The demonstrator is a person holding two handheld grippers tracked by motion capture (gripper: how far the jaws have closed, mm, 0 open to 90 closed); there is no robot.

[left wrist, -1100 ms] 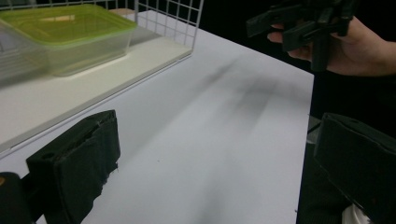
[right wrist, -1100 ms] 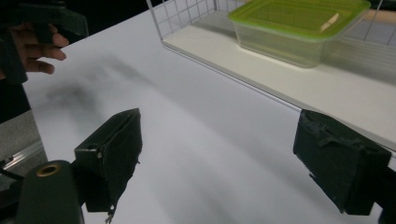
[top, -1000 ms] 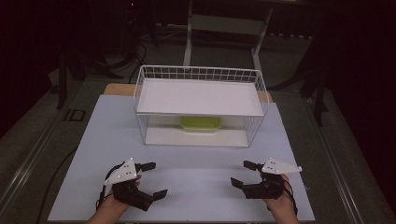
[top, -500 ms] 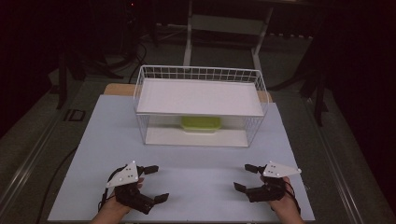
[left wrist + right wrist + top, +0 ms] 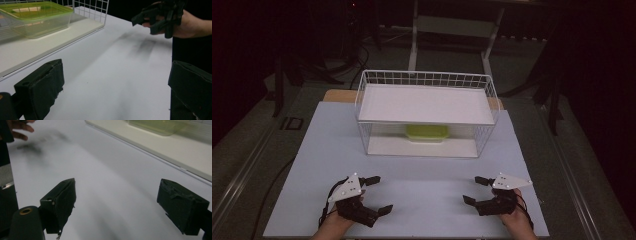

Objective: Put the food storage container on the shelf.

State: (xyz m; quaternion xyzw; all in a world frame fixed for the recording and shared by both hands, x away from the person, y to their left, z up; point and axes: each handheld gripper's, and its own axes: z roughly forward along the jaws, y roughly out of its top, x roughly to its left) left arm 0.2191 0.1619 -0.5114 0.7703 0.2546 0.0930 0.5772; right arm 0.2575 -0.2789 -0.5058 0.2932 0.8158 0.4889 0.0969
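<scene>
Facing the wire basket [image 5: 424, 80] holding a green container [image 5: 427, 132], we see left gripper [image 5: 376, 195] and right gripper [image 5: 476, 190] wide open, empty.

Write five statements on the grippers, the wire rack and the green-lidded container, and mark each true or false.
1. The green-lidded container sits on the lower level of the wire rack. True.
2. The left gripper is shut on the container. False: it is open, holding nothing, near the table's front edge.
3. The right gripper is open. True.
4. The rack's top shelf carries a stack of plates. False: it is bare.
5. Both grippers are inside the rack. False: both are well in front of it.
</scene>
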